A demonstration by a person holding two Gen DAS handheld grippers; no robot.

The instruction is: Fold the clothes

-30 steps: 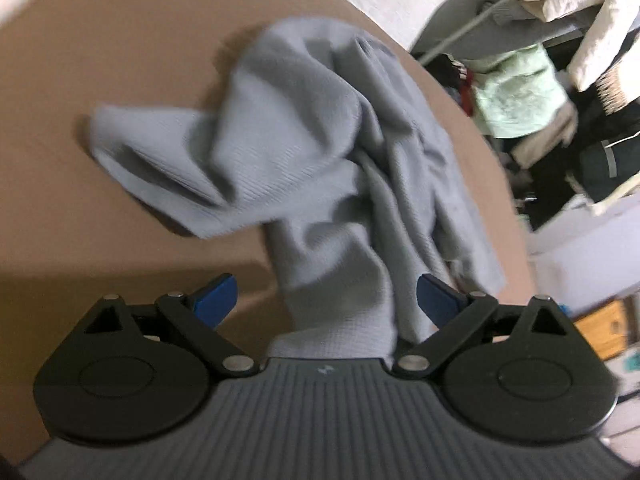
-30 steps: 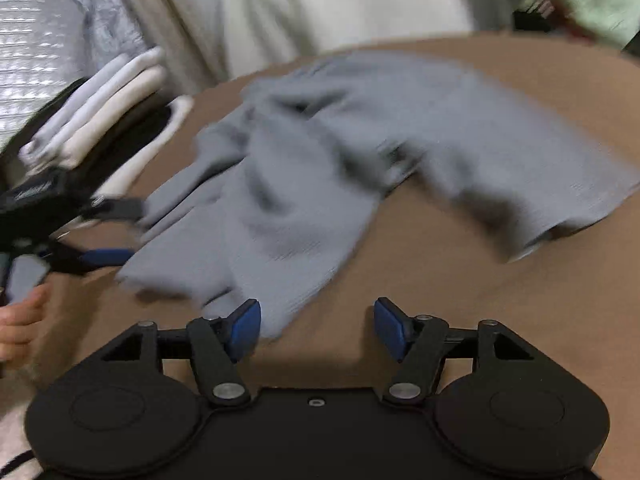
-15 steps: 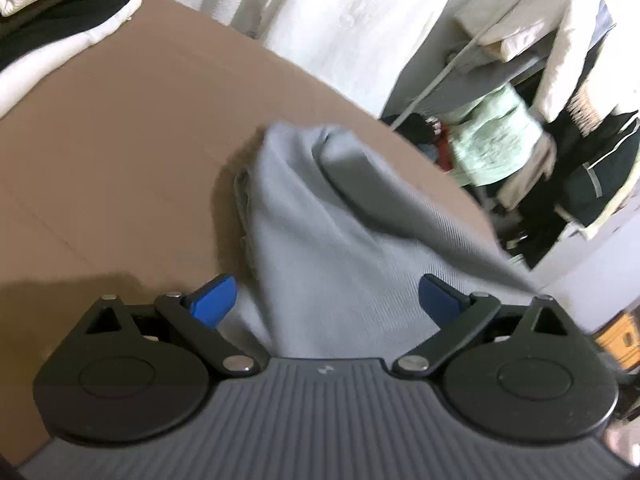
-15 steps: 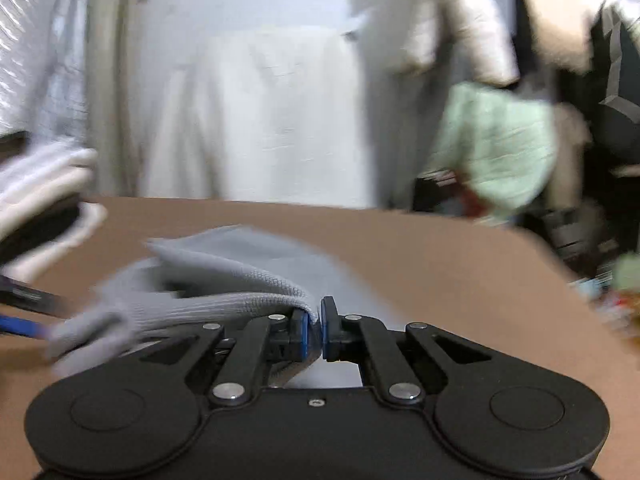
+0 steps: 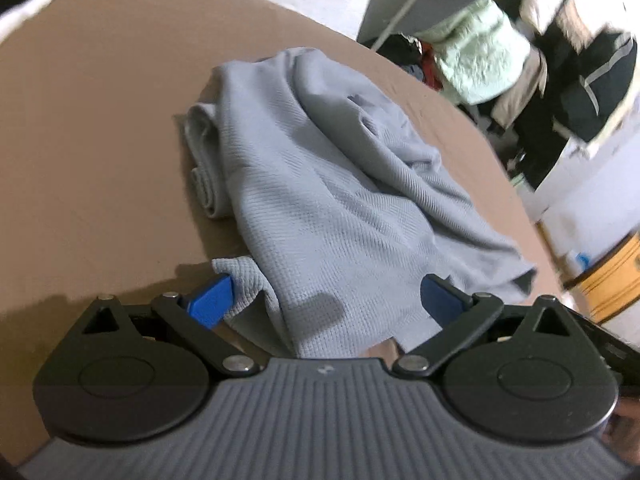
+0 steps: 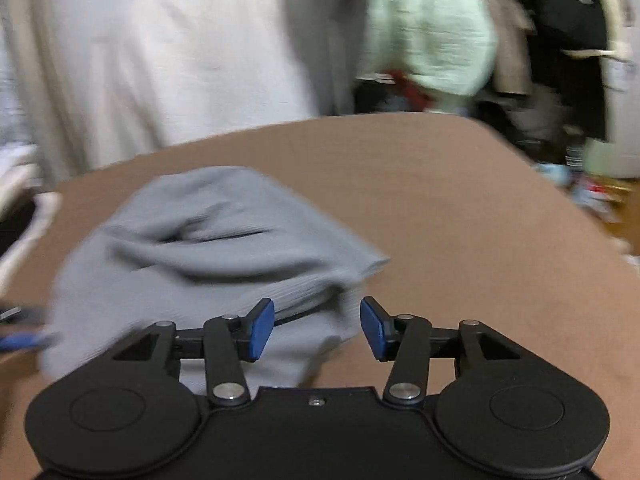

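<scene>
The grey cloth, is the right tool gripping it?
Cannot tell. In the right wrist view the right tool is open over the blurred grey cloth.

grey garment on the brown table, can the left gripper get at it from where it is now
Probably yes: the grey garment already lies between the open jaws of the left gripper, with nothing on the brown table in the way.

Grey waffle-knit garment [image 5: 320,184] crumpled on brown tbl.

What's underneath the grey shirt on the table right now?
The grey shirt lies crumpled on the brown table. Only its own folded layers show at its edges; anything beneath the middle is covered.
</scene>
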